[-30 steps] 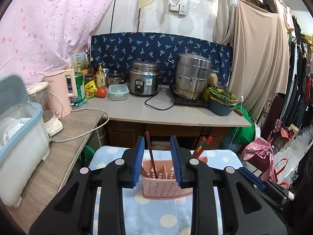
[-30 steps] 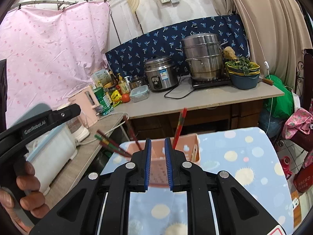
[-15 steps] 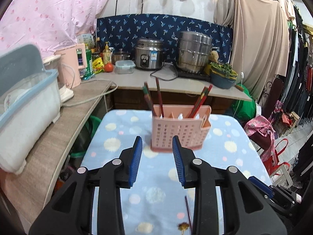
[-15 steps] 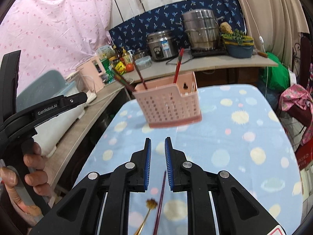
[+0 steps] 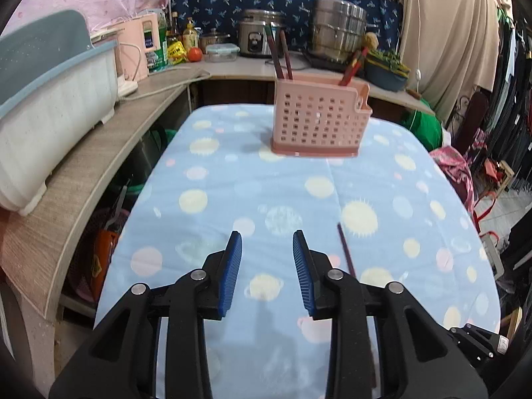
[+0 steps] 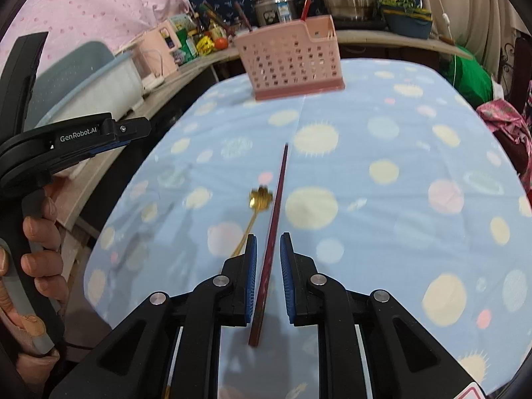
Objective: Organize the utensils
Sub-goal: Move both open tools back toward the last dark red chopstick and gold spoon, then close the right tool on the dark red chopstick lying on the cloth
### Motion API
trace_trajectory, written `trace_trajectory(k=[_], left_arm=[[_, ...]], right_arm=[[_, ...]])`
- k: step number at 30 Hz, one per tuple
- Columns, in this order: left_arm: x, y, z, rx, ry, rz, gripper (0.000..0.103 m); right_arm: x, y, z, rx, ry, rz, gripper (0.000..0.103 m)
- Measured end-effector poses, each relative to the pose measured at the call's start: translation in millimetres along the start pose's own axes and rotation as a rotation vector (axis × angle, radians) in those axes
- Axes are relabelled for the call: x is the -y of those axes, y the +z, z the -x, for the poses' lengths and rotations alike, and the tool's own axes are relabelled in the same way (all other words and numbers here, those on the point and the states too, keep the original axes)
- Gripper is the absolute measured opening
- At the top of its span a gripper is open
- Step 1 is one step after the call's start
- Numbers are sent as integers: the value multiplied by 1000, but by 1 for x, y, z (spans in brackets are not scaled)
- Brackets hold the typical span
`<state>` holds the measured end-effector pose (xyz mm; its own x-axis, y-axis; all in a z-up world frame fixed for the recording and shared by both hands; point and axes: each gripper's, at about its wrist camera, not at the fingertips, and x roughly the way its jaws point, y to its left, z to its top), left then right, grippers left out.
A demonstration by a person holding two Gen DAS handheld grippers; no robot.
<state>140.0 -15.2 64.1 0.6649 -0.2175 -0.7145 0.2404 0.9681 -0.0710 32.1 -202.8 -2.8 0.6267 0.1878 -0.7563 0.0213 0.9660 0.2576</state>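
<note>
Left tool (image 5: 267,249): jaws spread, nothing between them, positioned above the spotted blue cloth of the table (image 5: 232,179).

Right tool (image 6: 268,252): jaws narrowly parted, straddling one dark red chopstick (image 6: 277,199). The pads do not visibly press on it; contact cannot be confirmed. The chopstick lies flat on the cloth, its far tip pointing toward the pink utensil basket (image 6: 289,60).

One gold spoon (image 6: 256,209) lies on the cloth just left of the chopstick, its bowl at the far end and its handle running back under the left jaw of the right tool. The spoon image is blurred.

The single perforated basket stands upright at the far end of the table. In the left wrist view it contains two dark chopsticks (image 5: 281,55) at the left side and red-handled sticks (image 5: 352,68) at the right side; the exact number of the latter cannot be determined.

In total, two loose utensils are on the cloth: one chopstick, one spoon.
</note>
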Motion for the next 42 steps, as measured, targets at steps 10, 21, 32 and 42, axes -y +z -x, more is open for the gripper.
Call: trace_trajectory(k=[10,21,32,42], left_arm=[[4,-50,-10,-97,3,-29,33],[5,-70,-15,-147,-1,-26,47],[19,-87,-22,-190,-23,-50,57],[38,-98,-25,-215,-84,-78,57]], right_arm=[[-15,-24,-15,-44,-17,48,16],[-7,-34,-25,-66,-21,12,13],[8,-33,-21,-44,-34,-41,7],[31,-37,-13,-15,-58,-117,7]])
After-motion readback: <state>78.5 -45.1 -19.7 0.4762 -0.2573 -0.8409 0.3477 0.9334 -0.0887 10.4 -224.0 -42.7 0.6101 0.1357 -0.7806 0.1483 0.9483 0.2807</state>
